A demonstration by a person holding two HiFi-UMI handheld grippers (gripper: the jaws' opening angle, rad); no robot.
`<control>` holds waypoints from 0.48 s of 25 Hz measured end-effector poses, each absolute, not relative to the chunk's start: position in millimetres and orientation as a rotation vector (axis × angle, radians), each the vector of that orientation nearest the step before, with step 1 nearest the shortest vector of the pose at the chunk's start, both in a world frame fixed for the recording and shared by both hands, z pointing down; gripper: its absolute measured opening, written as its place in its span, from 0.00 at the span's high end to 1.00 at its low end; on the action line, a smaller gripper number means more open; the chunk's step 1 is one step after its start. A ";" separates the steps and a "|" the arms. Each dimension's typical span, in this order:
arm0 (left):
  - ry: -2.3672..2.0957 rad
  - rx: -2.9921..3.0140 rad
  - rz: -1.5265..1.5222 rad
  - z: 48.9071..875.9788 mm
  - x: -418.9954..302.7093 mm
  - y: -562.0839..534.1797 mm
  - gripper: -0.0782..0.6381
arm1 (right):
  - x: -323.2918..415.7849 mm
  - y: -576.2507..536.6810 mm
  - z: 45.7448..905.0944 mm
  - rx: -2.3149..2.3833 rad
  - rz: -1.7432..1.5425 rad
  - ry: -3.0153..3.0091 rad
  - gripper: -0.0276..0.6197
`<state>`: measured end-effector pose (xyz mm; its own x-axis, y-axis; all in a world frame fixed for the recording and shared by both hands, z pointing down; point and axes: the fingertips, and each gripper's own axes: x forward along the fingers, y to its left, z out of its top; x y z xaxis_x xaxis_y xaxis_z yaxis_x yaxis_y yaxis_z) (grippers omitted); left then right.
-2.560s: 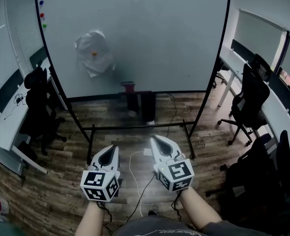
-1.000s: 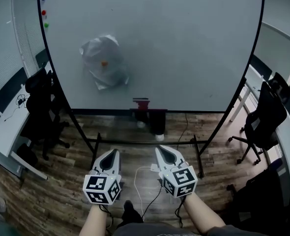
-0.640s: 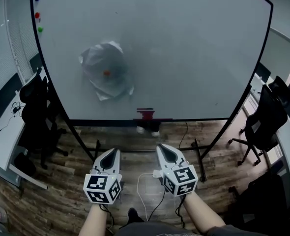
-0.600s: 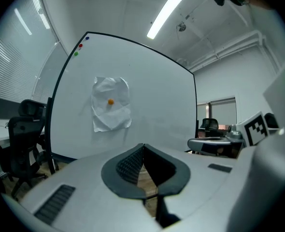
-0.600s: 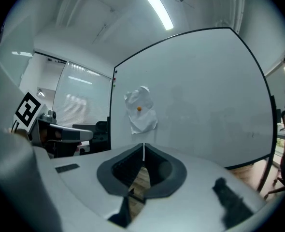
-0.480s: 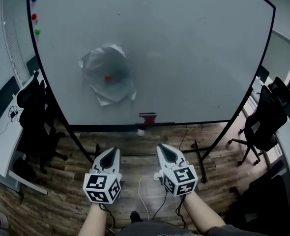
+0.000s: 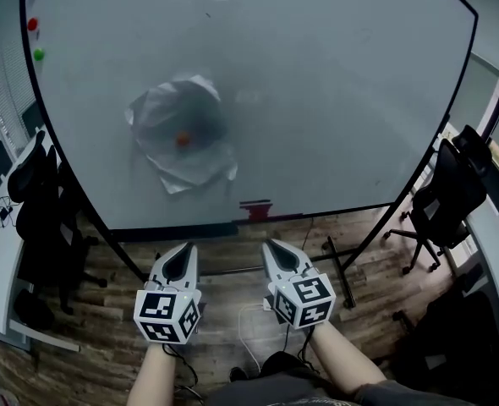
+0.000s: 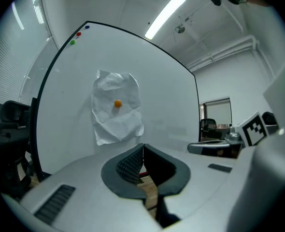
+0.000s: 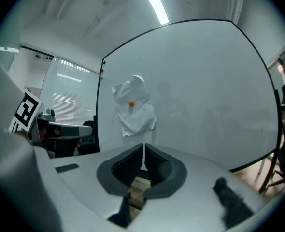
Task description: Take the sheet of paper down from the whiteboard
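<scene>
In front of the whiteboard [image 7: 342, 91], the left gripper [image 7: 184, 248] and the right gripper [image 7: 269, 244] are held side by side over the wooden floor [image 7: 89, 345]. Both point toward the board, each with its jaws pressed together on nothing. The crumpled sheet of paper [image 7: 167, 112] hangs on the board's left half, pinned at its middle by an orange magnet [image 7: 182, 139], well apart from both grippers. Three small magnets [image 7: 32, 24] sit in the board's top left corner.
</scene>
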<state>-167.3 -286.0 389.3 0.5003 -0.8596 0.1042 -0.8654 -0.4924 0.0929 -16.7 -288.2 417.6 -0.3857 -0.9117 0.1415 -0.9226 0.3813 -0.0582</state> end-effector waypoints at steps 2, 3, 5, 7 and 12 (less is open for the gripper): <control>-1.503 2.603 0.056 389.0 -168.9 -293.1 0.87 | -20.9 -296.0 417.3 1.685 0.197 -2.540 0.92; -1.505 2.601 0.053 388.9 -169.9 -296.8 0.87 | -22.6 -300.8 416.3 1.685 0.195 -2.542 0.92; -1.518 2.592 0.051 388.9 -172.8 -304.7 0.87 | -25.7 -312.4 414.2 1.684 0.191 -2.551 0.92; -1.536 2.578 0.047 388.8 -176.6 -312.4 0.87 | -29.6 -325.1 413.8 1.671 0.195 -2.565 0.92; -1.587 2.553 0.057 383.9 -181.9 -335.4 0.87 | -37.0 -361.4 413.0 1.620 0.236 -2.604 0.92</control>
